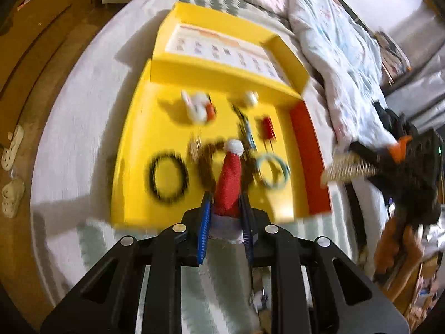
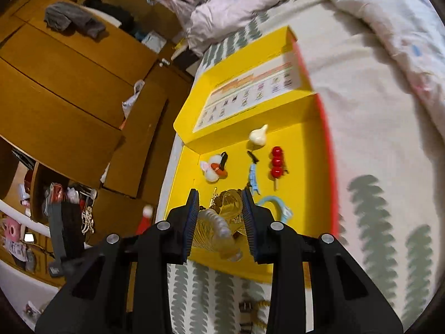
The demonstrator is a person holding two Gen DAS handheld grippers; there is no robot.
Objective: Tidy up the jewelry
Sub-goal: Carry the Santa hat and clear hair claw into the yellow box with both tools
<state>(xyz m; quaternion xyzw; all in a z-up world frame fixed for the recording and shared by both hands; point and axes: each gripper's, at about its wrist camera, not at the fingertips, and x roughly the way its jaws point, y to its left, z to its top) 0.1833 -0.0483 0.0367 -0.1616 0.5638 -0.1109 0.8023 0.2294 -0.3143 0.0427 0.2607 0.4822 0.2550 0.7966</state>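
Note:
An open yellow box (image 1: pixel 130 144) lies on the bed. My left gripper (image 1: pixel 225 197) is shut on a small red Santa-hat clip (image 1: pixel 229 181), held above the box's near edge. In the box lie a black hair tie (image 1: pixel 167 179), a brown scrunchie (image 1: pixel 205 164), a teal ring (image 1: pixel 272 174) and a red berry-skewer clip (image 1: pixel 268 128). My right gripper (image 2: pixel 219 194) is shut on a clear golden hair claw (image 2: pixel 214 231) over the box (image 2: pixel 300 194). From the left wrist, the right gripper (image 1: pixel 370 161) with the claw (image 1: pixel 347 168) hangs past the box's right side. The hat (image 2: pixel 144 220) shows beside it.
The raised box lid (image 2: pixel 250 91) carries a printed sheet. A white bunny piece (image 2: pixel 212 168), a blue clip (image 2: pixel 253 176) and a white garlic-shaped piece (image 2: pixel 258 136) lie near it. A crumpled duvet (image 1: pixel 333 41) lies right of the box. Wooden cupboards (image 2: pixel 69 97) and slippers (image 1: pixel 12 150) are left of the bed.

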